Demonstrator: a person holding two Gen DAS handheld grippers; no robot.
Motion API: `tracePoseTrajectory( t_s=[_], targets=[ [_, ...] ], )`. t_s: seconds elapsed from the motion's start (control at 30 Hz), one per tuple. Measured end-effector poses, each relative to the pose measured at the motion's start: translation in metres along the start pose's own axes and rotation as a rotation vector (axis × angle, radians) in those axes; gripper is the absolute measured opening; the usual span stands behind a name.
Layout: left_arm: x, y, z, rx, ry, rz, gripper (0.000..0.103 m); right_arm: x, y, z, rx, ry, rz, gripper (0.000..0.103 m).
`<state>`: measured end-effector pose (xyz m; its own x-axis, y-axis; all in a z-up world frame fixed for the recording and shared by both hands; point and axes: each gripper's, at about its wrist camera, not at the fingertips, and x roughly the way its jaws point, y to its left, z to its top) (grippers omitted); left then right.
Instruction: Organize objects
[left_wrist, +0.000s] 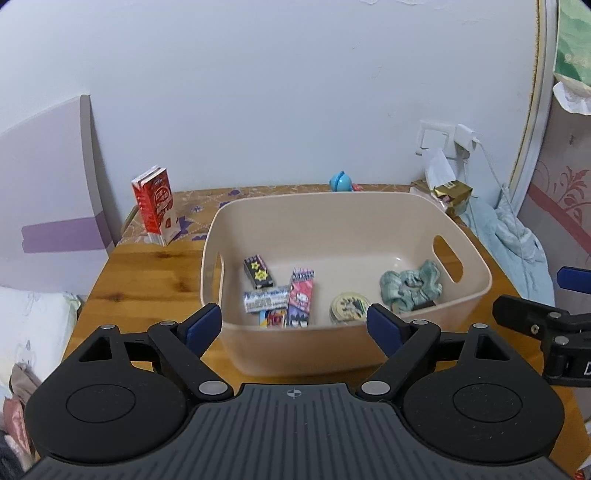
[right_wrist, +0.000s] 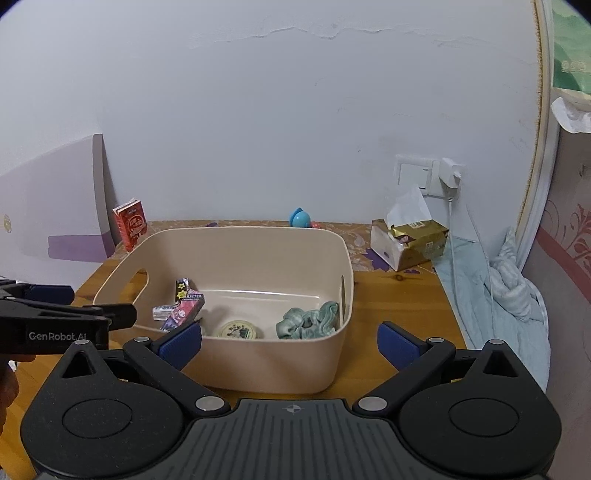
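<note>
A beige plastic basket (left_wrist: 332, 197) (right_wrist: 240, 230) with cut-out handles stands on the wooden table. In it lie several small printed boxes (left_wrist: 301, 295) (right_wrist: 184, 302), a round tin (left_wrist: 349, 306) (right_wrist: 240, 328) and a green scrunchie (left_wrist: 410, 284) (right_wrist: 310, 321). My left gripper (left_wrist: 294, 323) (right_wrist: 88, 302) hovers open over the basket's near left rim with nothing between its blue pads. My right gripper (right_wrist: 290, 341) (left_wrist: 546, 295) stands open at the near right corner, also holding nothing.
A red carton (left_wrist: 155, 203) (right_wrist: 130, 223) stands at the table's back left. A blue round toy (left_wrist: 341, 181) (right_wrist: 300, 218) sits behind the basket, and a tissue pack (left_wrist: 447, 192) (right_wrist: 406, 240) is at the back right. A light blue cloth (right_wrist: 491, 295) hangs off the right edge.
</note>
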<state>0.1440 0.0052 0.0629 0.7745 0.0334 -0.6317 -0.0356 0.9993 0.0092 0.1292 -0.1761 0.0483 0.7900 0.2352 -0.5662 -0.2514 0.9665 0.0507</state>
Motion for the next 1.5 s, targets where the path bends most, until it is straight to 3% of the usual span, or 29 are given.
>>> tracePoseTrajectory(
  t_s=[0.47,0.9,1.5],
  targets=[
    [-0.058,0.006,-0.042,0.0,0.005,-0.026,0.09,-0.044,-0.004,-0.037,0.026,0.034,0.011,0.103],
    [-0.083,0.022,-0.083,-0.029,0.077,-0.02,0.091,-0.059,0.012,-0.066,-0.007,0.082,0.04,0.103],
    [-0.102,0.011,-0.086,0.002,0.04,-0.036,0.091,-0.065,-0.005,-0.081,0.049,0.092,0.013,0.103]
  ],
)
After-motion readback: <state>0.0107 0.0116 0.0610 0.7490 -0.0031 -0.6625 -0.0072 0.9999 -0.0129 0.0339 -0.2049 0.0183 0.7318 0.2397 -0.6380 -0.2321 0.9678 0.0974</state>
